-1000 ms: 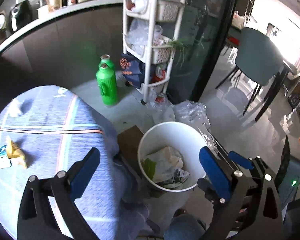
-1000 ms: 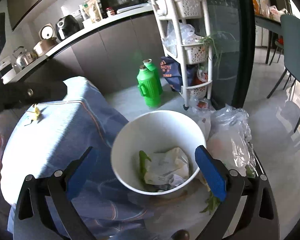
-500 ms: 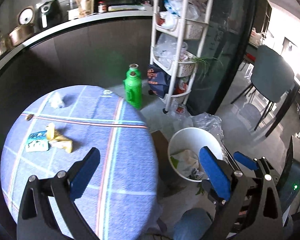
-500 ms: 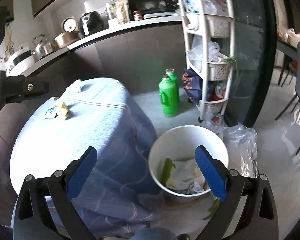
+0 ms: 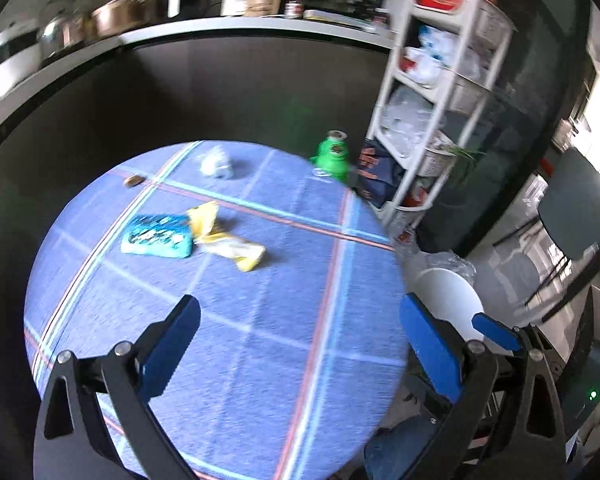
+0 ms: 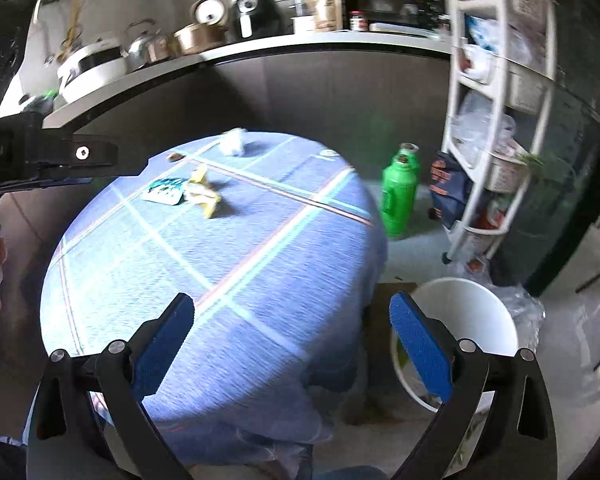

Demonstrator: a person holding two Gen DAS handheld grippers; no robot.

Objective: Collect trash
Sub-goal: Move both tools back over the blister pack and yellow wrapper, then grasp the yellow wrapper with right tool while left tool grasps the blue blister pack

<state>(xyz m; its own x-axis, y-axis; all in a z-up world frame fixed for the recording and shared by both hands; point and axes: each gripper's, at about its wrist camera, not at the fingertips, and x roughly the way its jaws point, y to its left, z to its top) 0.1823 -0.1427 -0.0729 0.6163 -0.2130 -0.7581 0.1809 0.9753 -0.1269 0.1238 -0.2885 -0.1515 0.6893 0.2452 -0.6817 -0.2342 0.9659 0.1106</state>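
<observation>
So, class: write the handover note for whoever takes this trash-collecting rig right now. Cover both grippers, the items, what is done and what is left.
Left gripper: open, empty, above the blue tablecloth.
Right gripper: open, empty, over the table's near edge.
On the table: teal wrapper, yellow wrapper, crumpled white tissue, small brown scrap.
White bin stands on the floor to the right of the table; some trash shows inside.
Done: some trash binned.
Left: pick up all four table items and drop them in the bin.
</observation>
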